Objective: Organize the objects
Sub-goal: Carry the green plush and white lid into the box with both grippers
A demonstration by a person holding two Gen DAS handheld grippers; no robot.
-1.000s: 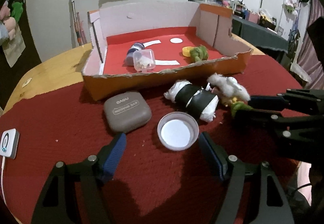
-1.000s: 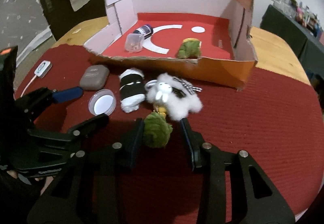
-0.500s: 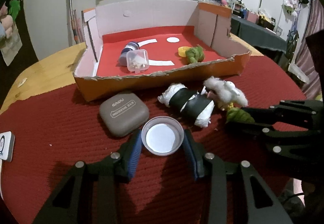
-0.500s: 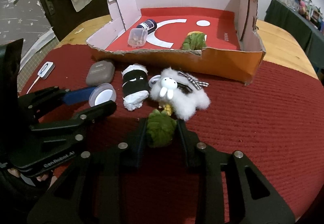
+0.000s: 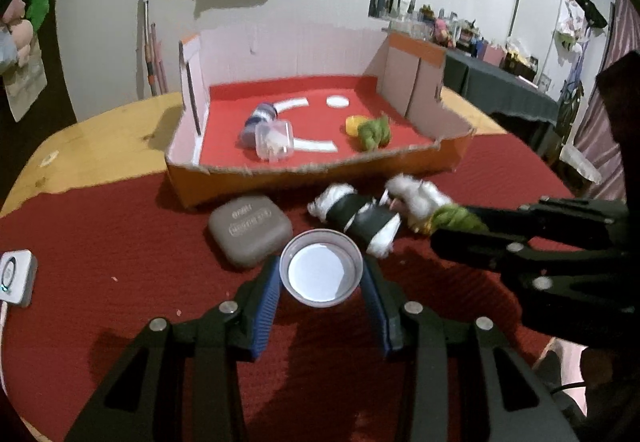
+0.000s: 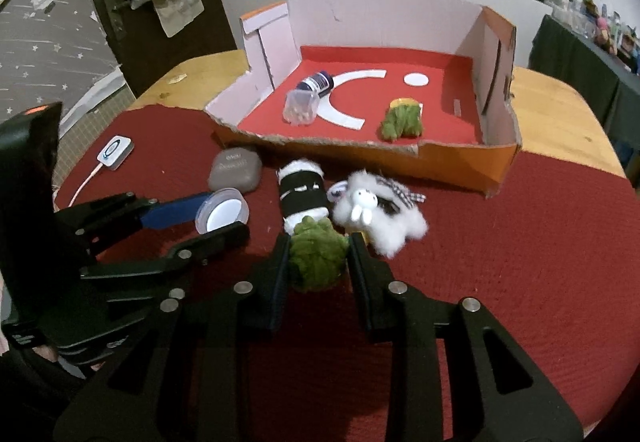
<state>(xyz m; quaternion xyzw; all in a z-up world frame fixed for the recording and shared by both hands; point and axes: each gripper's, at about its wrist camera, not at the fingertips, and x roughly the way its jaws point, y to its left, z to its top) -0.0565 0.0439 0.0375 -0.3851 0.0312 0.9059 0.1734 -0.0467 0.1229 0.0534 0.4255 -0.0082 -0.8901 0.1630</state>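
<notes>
The left tongs point(image 5: 322, 278) are clamped on a white lid point(image 5: 321, 267); the right tongs point(image 6: 318, 256) grip a green plush toy point(image 6: 316, 256) near the worktop's point(image 6: 520, 242) front edge.

My left gripper point(image 5: 321, 274) pinches the round lid point(image 5: 321, 267) on the red cloth point(image 5: 120, 254), blue pads against its rim. Just beyond it lie the grey case point(image 5: 250, 229) and the black-and-white roll point(image 5: 360, 216). My right gripper point(image 5: 448, 226) clamps a green plush point(image 5: 456, 217). Behind stands the box point(image 5: 320, 170).
</notes>
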